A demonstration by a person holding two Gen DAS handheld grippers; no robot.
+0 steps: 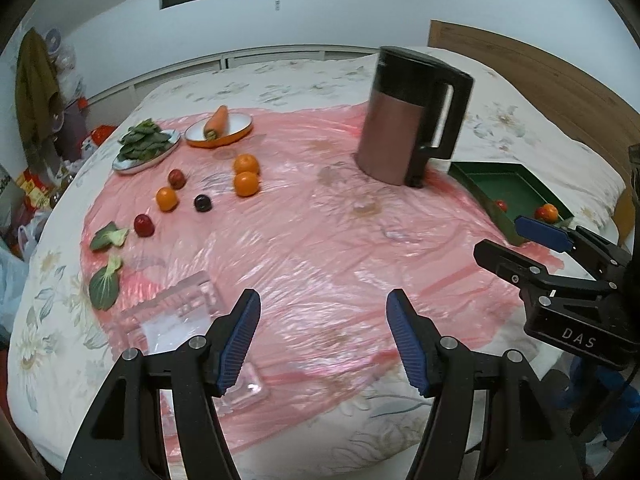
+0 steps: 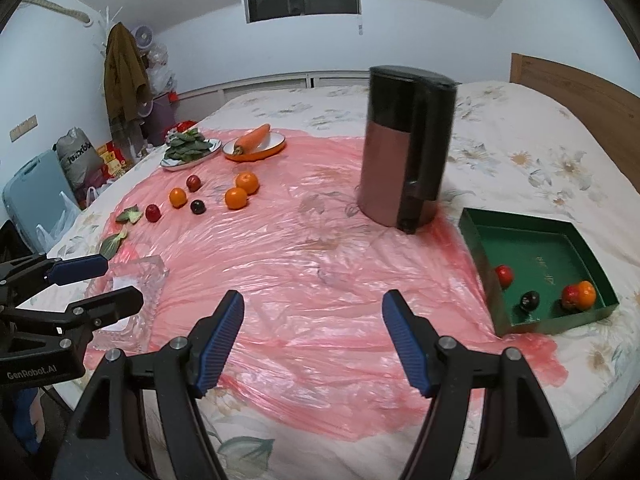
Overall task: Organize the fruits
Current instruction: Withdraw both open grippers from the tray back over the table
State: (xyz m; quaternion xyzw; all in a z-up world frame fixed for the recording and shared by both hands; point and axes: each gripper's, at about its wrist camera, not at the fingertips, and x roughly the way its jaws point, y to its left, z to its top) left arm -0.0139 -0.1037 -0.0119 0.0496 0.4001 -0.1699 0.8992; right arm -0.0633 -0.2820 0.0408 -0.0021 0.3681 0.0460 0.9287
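You're partway through: with both your left gripper [image 1: 323, 338] and right gripper [image 2: 312, 338] fingers apart and empty, the green tray [image 2: 520, 222] at 3 o'clock holds four fruits, while six loose fruits [image 2: 236, 198] wait on the bed near 10 o'clock.

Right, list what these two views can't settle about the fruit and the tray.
- Green tray, left wrist view: the right gripper covers its near corner, so the dark fruit shows only in the right wrist view.
- Red fruit and orange in the tray corner: pressed together; their outlines merge.
- Clear glass dish, right wrist view: the left gripper covers part of it.
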